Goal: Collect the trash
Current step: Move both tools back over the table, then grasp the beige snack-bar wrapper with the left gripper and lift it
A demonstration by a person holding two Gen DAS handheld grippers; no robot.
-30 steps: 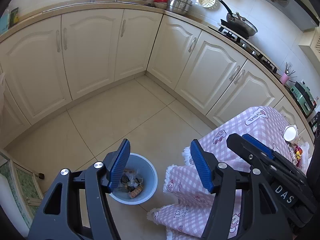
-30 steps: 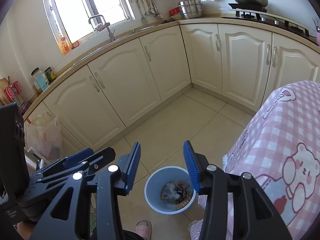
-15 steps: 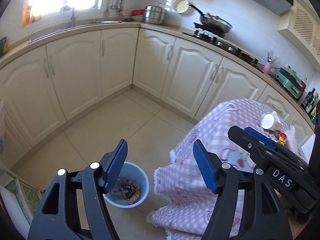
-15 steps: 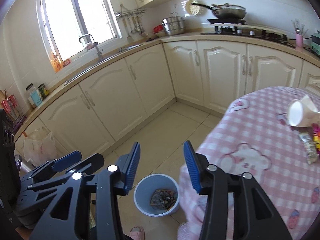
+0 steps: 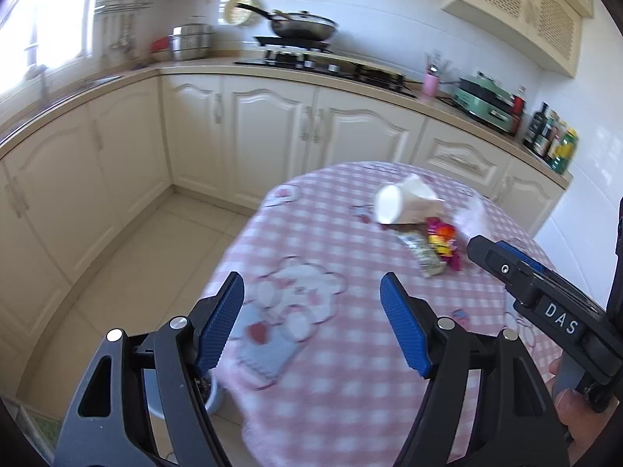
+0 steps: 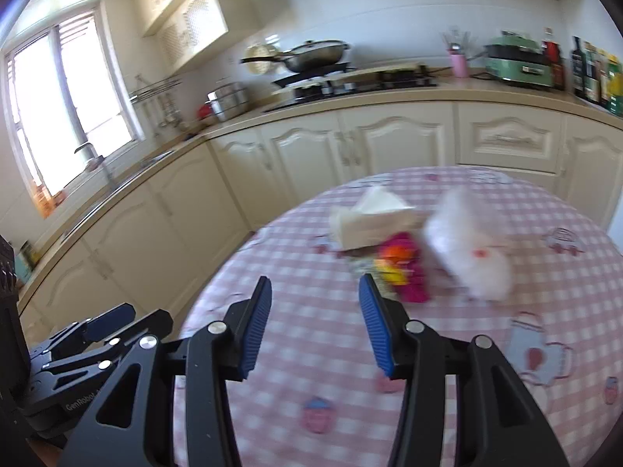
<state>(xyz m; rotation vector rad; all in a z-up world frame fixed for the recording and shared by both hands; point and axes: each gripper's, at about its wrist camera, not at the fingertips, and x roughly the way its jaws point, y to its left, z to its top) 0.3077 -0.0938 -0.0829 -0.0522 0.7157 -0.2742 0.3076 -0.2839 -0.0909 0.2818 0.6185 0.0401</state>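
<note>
Trash lies in a cluster on the pink checked tablecloth (image 5: 319,241): a tipped white paper cup (image 5: 405,202), a pink and orange wrapper (image 5: 442,239), a silvery snack packet (image 5: 422,258) and a white plastic bag (image 6: 467,251). The cup (image 6: 370,220) and the wrapper (image 6: 401,272) also show in the right wrist view. My left gripper (image 5: 311,311) is open and empty above the table's near edge. My right gripper (image 6: 313,311) is open and empty, just short of the wrapper. The blue bin (image 5: 212,395) on the floor shows partly behind the left finger.
Cream cabinets (image 5: 268,132) run along the far side under a counter with a hob and a wok (image 5: 303,29). Bottles (image 6: 592,74) and a green appliance (image 6: 520,62) stand at the counter's right end. The tiled floor (image 5: 136,264) lies left of the table.
Both grippers swung up and right, away from the bin on the floor and over the table. The trash cluster has come into view ahead of them. Both stayed open.
</note>
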